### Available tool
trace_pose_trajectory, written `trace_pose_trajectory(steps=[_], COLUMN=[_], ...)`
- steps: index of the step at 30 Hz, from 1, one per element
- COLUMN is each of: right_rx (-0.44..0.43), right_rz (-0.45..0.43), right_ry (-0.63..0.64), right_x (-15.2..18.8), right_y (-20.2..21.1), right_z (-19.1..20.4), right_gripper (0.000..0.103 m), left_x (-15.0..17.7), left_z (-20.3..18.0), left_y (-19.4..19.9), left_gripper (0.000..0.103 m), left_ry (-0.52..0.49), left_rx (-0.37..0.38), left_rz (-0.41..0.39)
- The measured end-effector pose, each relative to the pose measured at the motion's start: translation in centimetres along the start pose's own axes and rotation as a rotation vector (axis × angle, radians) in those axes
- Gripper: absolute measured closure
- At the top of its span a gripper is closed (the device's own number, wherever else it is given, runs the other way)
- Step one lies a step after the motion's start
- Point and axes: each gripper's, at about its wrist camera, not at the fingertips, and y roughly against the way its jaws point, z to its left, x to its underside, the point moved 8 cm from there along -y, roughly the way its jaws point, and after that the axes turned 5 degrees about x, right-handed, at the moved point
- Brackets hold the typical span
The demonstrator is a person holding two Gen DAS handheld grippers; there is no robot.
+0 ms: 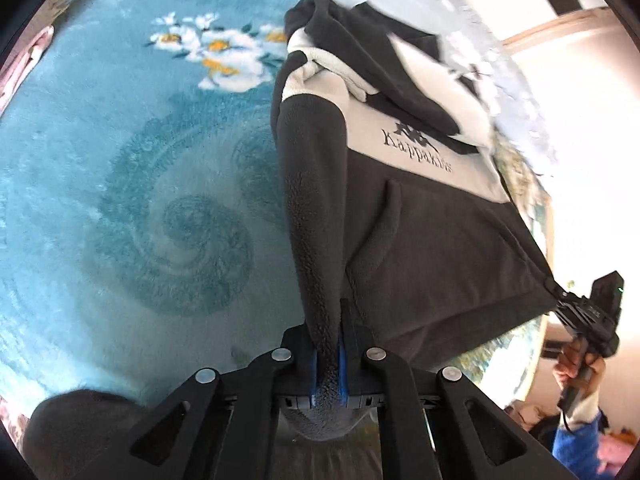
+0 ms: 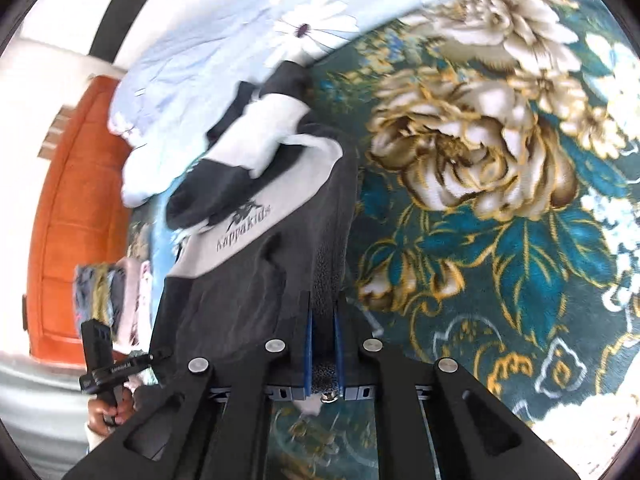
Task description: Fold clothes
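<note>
A dark grey and white fleece hoodie [image 1: 404,216] with a "KappaKids" logo lies partly lifted over a teal floral blanket [image 1: 132,184]. My left gripper [image 1: 328,340] is shut on the hoodie's bottom left corner, dark fleece pinched between its blue pads. In the right wrist view the same hoodie [image 2: 276,248] stretches away from my right gripper [image 2: 323,328], which is shut on the bottom right corner. The hem hangs taut between the two grippers. The right gripper [image 1: 560,300] also shows at the hem's far end in the left wrist view. The hood and a sleeve are bunched at the far end.
A pale blue flowered sheet [image 2: 192,64] is heaped beyond the hoodie. An orange door [image 2: 76,208] and a pile of clothes [image 2: 112,296] stand to the left in the right wrist view. The blanket [image 2: 500,200] shows large cream flowers to the right. A hand [image 1: 576,360] holds the right gripper.
</note>
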Motion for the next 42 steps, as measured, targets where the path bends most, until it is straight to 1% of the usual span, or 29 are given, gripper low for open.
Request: trace_pose_trajectory(steps=[2,4,5,7,9,11,12,15,18,20,21,22,24,27,29,30,31,32,33,35,37,38,39,41,42], right_rx=[-0.020,-0.042,-0.046,-0.061,-0.116,-0.175,-0.193,-0.251,-0.283,-0.303,-0.293,-0.282,-0.254,-0.214,-0.209,-0.211,-0.214,-0.217,-0.219,-0.225,-0.230,-0.233,-0.236,-0.236,-0.223], right_rz=[0.017,0.044,0.048,0.052,0.039,0.021,0.014,-0.017,-0.072,-0.101,-0.109,-0.113,-0.105,-0.079,-0.075,-0.079,-0.082,-0.086,-0.089,-0.096,-0.103,-0.106,-0.109,-0.122,-0.121], right_ry=[0.013,0.012,0.009,-0.005,-0.051,-0.094,-0.105,-0.134,-0.180,-0.224,-0.240,-0.254,-0.279,-0.330,-0.335,-0.332,-0.329,-0.325,-0.322,-0.315,-0.309,-0.305,-0.302,-0.276,-0.253], right_x=[1.1,2.6,2.8,3.0,1.9,0.1,-0.9,-5.4,-11.2,-14.6,-16.0,-17.2,-18.5,-19.3,-19.3,-19.1,-19.0,-18.9,-18.8,-18.6,-18.4,-18.3,-18.2,-17.8,-17.4], right_y=[1.8,3.3,3.4,3.5,2.9,2.1,1.7,0.1,-1.8,-3.2,-4.1,-5.0,-6.7,-9.0,-9.2,-9.1,-9.0,-8.9,-8.7,-8.5,-8.2,-8.1,-8.0,-7.5,-7.5], right_z=[0.5,0.7,0.7,0.8,0.8,1.2,1.7,3.2,4.5,5.3,5.6,5.9,6.1,5.5,5.0,4.8,4.7,4.5,4.4,4.1,3.8,3.7,3.5,3.5,3.6], right_gripper=[0.095,0.095,0.095,0.095,0.095,0.095,0.095,0.095,0.095,0.095,0.094,0.094,0.094,0.094,0.093,0.090,0.090,0.089,0.088,0.084,0.068,0.066,0.062,0.062,0.062], left_x=[2.0,3.6,4.0,3.5,2.7,2.4,1.7,-2.8,-7.9,-10.5,-11.5,-12.2,-13.1,-14.1,-14.6,-14.9,-15.0,-14.8,-14.7,-14.4,-13.7,-13.2,-12.7,-11.9,-11.6], left_z=[-1.4,-1.7,-1.5,-0.8,-0.3,-0.5,-0.3,1.2,3.1,3.9,4.1,4.2,4.0,4.8,5.3,5.4,5.5,5.4,5.3,5.1,4.4,4.1,3.8,3.5,3.2], left_y=[1.2,2.4,2.7,2.5,2.0,1.3,1.4,1.5,1.6,1.2,0.9,0.4,-0.3,-0.9,-1.0,-0.9,-0.8,-0.5,-0.2,0.4,1.1,1.5,1.8,1.9,1.7], left_gripper=[0.096,0.096,0.096,0.096,0.096,0.096,0.096,0.096,0.096,0.095,0.095,0.095,0.094,0.089,0.082,0.070,0.052,0.045,0.040,0.040,0.037,0.036,0.033,0.031,0.031], left_ry=[-0.001,-0.005,0.008,0.068,0.135,0.206,0.244,0.397,0.572,0.663,0.697,0.723,0.754,0.789,0.781,0.772,0.750,0.716,0.681,0.612,0.538,0.506,0.475,0.417,0.386], left_rx=[0.048,0.090,0.110,0.159,0.210,0.269,0.307,0.432,0.548,0.616,0.624,0.608,0.581,0.587,0.605,0.615,0.616,0.607,0.598,0.580,0.564,0.551,0.521,0.427,0.371], left_rz=[0.019,0.031,0.040,0.049,0.047,0.017,0.000,-0.076,-0.177,-0.219,-0.233,-0.240,-0.252,-0.263,-0.293,-0.313,-0.325,-0.329,-0.333,-0.340,-0.357,-0.377,-0.393,-0.418,-0.416])
